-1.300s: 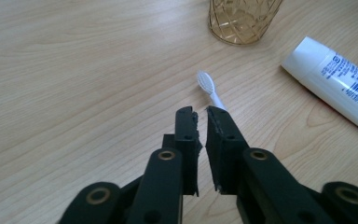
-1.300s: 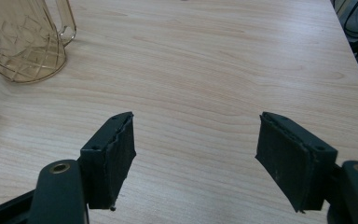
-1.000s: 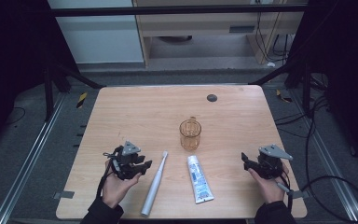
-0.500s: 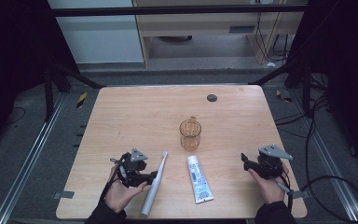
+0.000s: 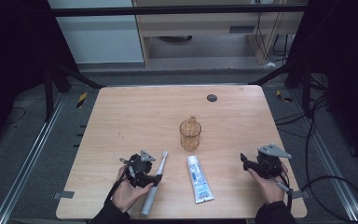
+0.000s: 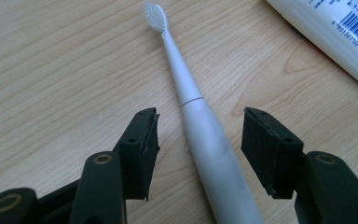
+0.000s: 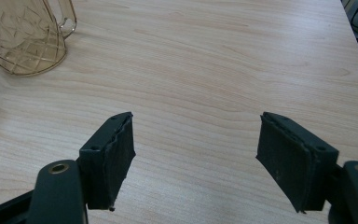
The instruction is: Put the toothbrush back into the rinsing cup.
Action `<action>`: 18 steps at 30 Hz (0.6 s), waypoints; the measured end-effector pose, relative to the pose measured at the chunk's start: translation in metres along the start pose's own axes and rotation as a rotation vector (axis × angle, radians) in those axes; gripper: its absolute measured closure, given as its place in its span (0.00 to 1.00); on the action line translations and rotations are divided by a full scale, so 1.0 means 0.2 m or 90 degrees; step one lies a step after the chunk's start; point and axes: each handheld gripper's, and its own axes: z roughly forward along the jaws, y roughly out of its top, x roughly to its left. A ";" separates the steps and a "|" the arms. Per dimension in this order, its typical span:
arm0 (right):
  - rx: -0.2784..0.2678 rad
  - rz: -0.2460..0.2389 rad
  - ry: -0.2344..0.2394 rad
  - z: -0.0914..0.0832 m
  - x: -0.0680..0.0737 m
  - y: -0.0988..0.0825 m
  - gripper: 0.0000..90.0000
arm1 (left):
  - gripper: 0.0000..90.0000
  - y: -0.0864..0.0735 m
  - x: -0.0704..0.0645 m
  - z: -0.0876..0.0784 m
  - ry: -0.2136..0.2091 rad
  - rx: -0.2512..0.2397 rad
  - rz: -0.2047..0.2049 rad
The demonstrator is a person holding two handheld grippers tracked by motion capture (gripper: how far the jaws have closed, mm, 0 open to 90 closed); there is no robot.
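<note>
Since a second ago our left gripper (image 6: 198,135) has slid right to straddle the toothbrush (image 5: 153,183), jaws wide apart either side of its smooth white handle, not touching. We see the pale wood-grain table (image 5: 135,116) filling mid-frame, grey floor and dark frame rails around it. Our right gripper (image 7: 193,149) hovers open at lower right. Centre: a faceted amber glass mug (image 5: 189,134); below it, a glossy white toothpaste tube (image 5: 199,179).
</note>
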 end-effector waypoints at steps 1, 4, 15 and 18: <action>0.000 0.000 0.000 0.00 0.00 0.00 0.30 | 0.50 0.00 0.00 0.01 0.002 0.004 -0.002; 0.001 0.001 0.001 0.00 0.00 0.00 0.30 | 0.50 0.00 -0.01 0.03 0.001 0.013 -0.005; 0.005 0.000 0.003 0.01 0.00 0.00 0.30 | 0.58 0.00 -0.02 0.08 -0.005 0.046 -0.014; 0.006 -0.001 0.004 0.01 0.00 0.00 0.30 | 0.60 0.00 -0.01 0.09 -0.005 0.055 -0.015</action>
